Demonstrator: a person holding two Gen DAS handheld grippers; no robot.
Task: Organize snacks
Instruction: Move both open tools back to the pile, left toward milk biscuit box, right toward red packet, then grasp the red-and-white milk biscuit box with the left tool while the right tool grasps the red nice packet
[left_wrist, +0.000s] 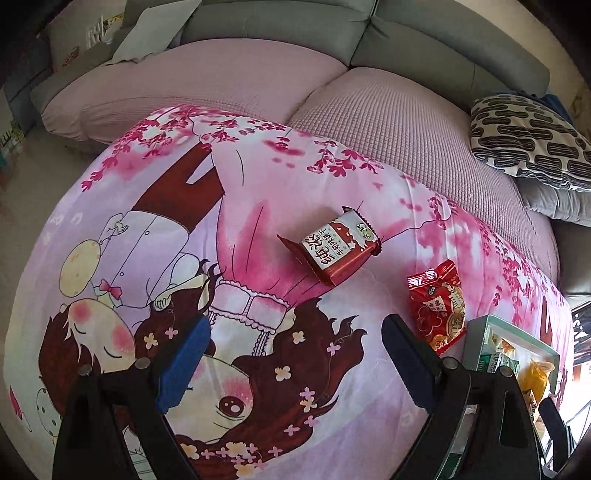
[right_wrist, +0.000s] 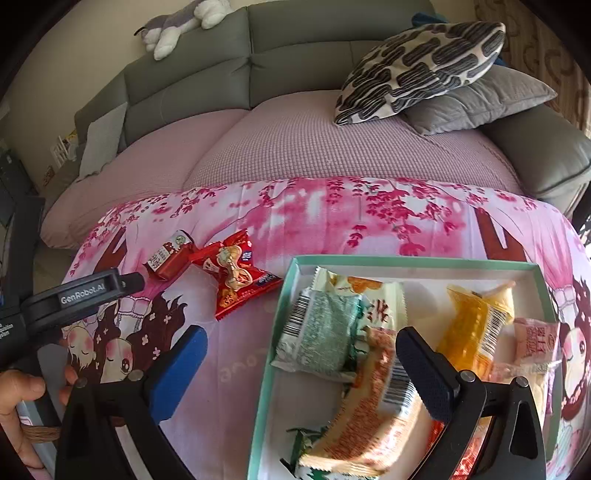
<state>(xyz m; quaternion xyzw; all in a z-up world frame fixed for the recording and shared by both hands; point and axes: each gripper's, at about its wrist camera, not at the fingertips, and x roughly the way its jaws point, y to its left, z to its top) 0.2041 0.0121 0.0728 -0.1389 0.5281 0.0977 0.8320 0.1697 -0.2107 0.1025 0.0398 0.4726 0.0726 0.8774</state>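
2 snacks lie loose on the printed cloth (left_wrist: 295, 184): a red-and-white packet (left_wrist: 332, 249) and, just beside it, a red bag (right_wrist: 236, 275), both left of the teal-rimmed box (right_wrist: 284, 295), apparently awaiting boxing. The packet's long axis runs diagonally, toward the cloth's far sofa-side edge. Left gripper (left_wrist: 291, 358) hovers with fingers spread, empty; right gripper (right_wrist: 301, 369) likewise gapes, holding nothing, over the box's left wall.

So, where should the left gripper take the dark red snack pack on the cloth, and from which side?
Take the dark red pack across its puffed middle, from above. It lies flat and alone on the cloth, its crimped ends thin and flat. The left gripper is open and empty, short of it.
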